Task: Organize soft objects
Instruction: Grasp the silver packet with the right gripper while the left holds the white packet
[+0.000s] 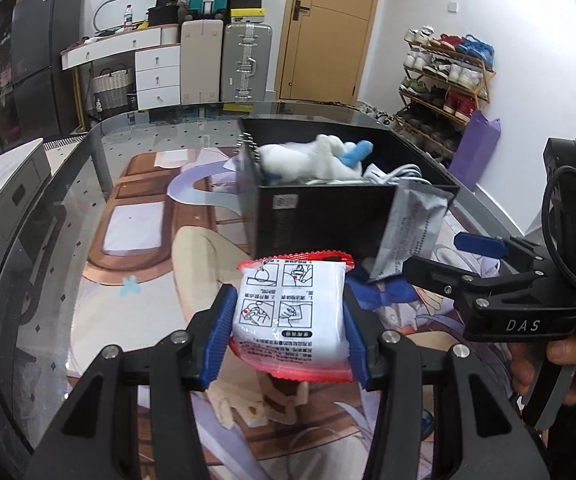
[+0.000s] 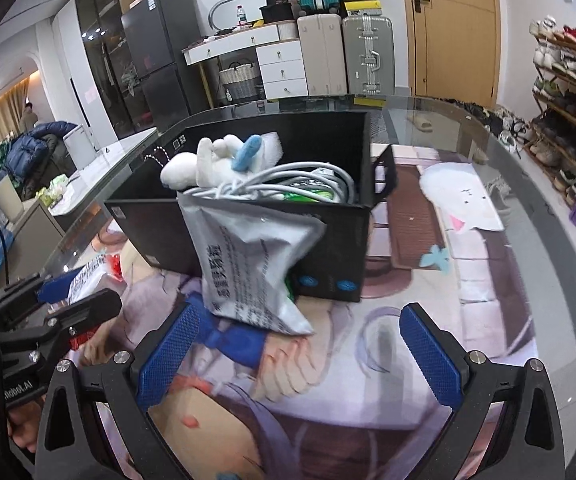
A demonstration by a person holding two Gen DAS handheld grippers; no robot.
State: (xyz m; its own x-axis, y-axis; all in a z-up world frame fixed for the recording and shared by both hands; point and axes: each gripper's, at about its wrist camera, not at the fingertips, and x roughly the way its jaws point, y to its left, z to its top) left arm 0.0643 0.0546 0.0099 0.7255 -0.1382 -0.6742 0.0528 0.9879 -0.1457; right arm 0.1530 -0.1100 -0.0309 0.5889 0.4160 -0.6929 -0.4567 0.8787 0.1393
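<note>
My left gripper (image 1: 288,332) is shut on a white packet with red edges (image 1: 291,312) and holds it just in front of the black box (image 1: 319,220). The packet also shows in the right wrist view (image 2: 92,276). The box (image 2: 248,216) holds a white plush toy with a blue part (image 2: 216,160) and a coiled white cable (image 2: 303,184). A grey foil pouch (image 2: 252,264) leans against the box's front wall, its top at the rim. My right gripper (image 2: 299,348) is open, empty, just in front of the pouch.
The box stands on a glass table (image 2: 467,264) over a printed mat. A shoe rack (image 1: 443,80) and purple bag (image 1: 475,148) stand at the right. Suitcases (image 1: 244,60), white drawers (image 1: 156,76) and a door (image 1: 327,28) are behind.
</note>
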